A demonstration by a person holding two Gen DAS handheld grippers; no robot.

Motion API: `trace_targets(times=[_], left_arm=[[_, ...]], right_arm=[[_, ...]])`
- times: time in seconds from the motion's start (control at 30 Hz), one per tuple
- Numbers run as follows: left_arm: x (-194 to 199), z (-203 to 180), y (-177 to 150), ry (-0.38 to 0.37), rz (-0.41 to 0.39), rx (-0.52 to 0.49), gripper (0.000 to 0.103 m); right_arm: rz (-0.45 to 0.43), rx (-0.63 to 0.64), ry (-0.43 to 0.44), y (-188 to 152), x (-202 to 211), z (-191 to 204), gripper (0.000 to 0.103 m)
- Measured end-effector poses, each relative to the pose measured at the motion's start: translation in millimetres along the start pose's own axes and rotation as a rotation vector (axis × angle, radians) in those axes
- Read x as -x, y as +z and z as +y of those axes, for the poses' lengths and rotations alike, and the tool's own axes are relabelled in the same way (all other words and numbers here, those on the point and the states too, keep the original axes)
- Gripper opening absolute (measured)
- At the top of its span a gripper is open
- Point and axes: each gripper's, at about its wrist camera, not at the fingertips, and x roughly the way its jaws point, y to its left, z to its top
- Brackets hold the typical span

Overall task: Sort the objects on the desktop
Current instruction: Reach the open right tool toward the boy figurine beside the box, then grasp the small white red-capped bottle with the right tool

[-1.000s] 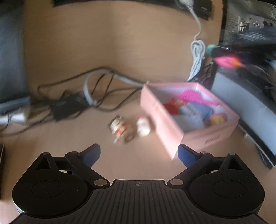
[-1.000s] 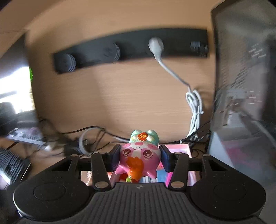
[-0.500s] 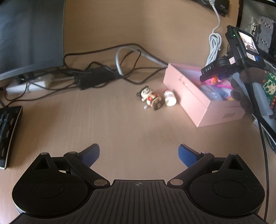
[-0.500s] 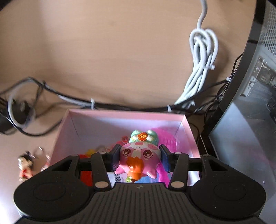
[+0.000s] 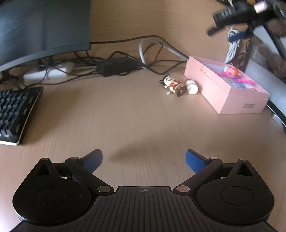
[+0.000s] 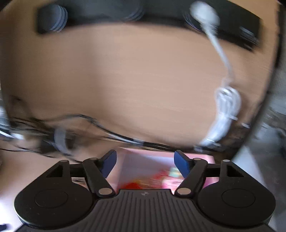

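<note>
A pink box point(image 5: 232, 96) stands on the wooden desk at the right. The pink pig toy point(image 5: 231, 71) lies inside it on other toys. A small black-and-red figure point(image 5: 172, 83) and a white toy point(image 5: 191, 87) lie on the desk just left of the box. My left gripper point(image 5: 143, 158) is open and empty, low over the near desk, far from them. My right gripper point(image 6: 145, 160) is open and empty above the box point(image 6: 143, 166), in a blurred view; it shows blurred high over the box in the left wrist view point(image 5: 236, 16).
A monitor point(image 5: 41, 26) stands at the back left with a keyboard point(image 5: 14, 110) in front of it. Tangled cables and a black power brick point(image 5: 118, 67) lie behind the toys. A coiled white cable point(image 6: 225, 114) hangs behind the box. A computer case point(image 5: 268, 62) stands at the right.
My right gripper opened and let the pig toy go into the pink box, then rose. My left gripper drew back from the toys and box.
</note>
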Motion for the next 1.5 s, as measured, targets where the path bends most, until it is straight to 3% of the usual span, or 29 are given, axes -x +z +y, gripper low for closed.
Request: trace_targets(times=[0.07, 0.13, 0.2, 0.47, 0.53, 0.6, 0.7, 0.9, 1.1, 1.17, 1.27, 1.33, 1.5], left_arm=[[2, -1, -5, 0.004, -0.011, 0.001, 0.102], [2, -2, -9, 0.013, -0.020, -0.007, 0.102], [4, -1, -9, 0.010, -0.028, 0.001, 0.102], [6, 2, -12, 0.020, -0.059, 0.036, 0.102], [8, 1, -13, 0.029, -0.075, 0.041, 0.102], [9, 1, -13, 0.022, -0.075, 0.044, 0.102], [7, 3, -13, 0.014, -0.064, 0.061, 0.102], [7, 4, -14, 0.001, -0.064, 0.064, 0.103], [6, 5, -14, 0.000, -0.064, 0.065, 0.103], [6, 5, -14, 0.000, -0.064, 0.065, 0.103], [7, 5, -15, 0.001, -0.063, 0.065, 0.103], [9, 4, -16, -0.002, -0.064, 0.068, 0.103], [10, 3, -17, -0.004, -0.064, 0.069, 0.103]], right_arm=[[0.035, -0.005, 0.093, 2, -2, 15, 0.072], [0.070, 0.010, 0.134, -1, -11, 28, 0.072], [0.121, 0.028, 0.155, -7, -27, 41, 0.065], [0.267, 0.104, 0.133, -43, -87, 78, 0.062], [0.280, 0.130, 0.109, -49, -94, 85, 0.057], [0.293, 0.144, 0.098, -55, -101, 88, 0.045], [0.312, 0.137, 0.113, -61, -101, 89, 0.027], [0.306, 0.142, 0.226, -71, -70, 95, 0.026], [0.379, 0.172, 0.396, -91, -31, 112, 0.026], [0.365, 0.203, 0.392, -95, -22, 117, 0.028], [0.336, 0.209, 0.379, -89, -11, 112, 0.042], [0.287, 0.213, 0.344, -80, -4, 103, 0.042], [0.210, 0.165, 0.157, -48, -13, 67, 0.041]])
